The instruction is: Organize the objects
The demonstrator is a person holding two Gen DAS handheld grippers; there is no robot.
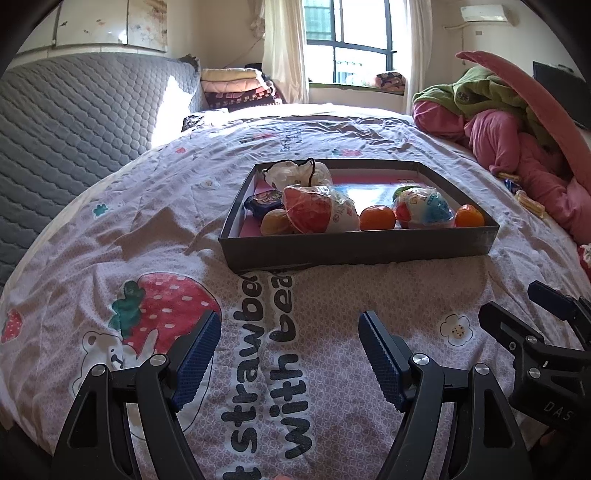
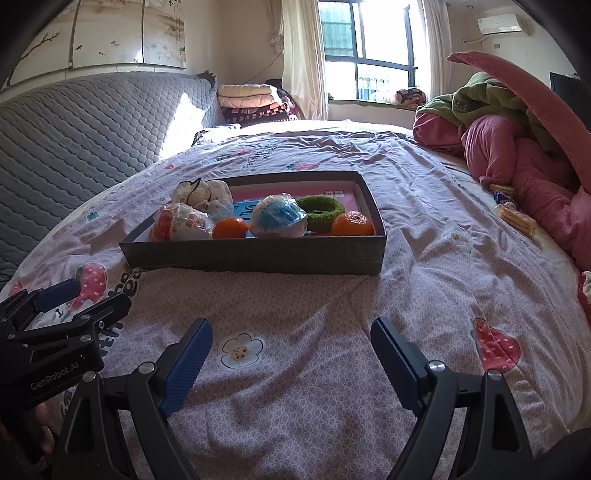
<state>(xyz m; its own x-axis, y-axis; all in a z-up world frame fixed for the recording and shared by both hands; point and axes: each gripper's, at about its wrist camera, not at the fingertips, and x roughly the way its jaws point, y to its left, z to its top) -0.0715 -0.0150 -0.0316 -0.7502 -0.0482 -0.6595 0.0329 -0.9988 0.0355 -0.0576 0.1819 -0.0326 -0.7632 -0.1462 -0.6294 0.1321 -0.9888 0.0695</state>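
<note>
A wide bed covered by a pale sheet printed with strawberries, bears and flowers (image 2: 424,236) fills the room. A grey quilted padded headboard (image 1: 74,122) runs along its left side. Daylight pours through a dark-framed window (image 2: 373,48) flanked by cream curtains (image 1: 284,48). A white wall-mounted air conditioner (image 2: 502,23) hangs top right, folded blankets (image 1: 236,86) stacked beside the curtain.

Bright daylight from window (image 1: 354,37), blown-out glare, fisheye-bent dark corners
</note>
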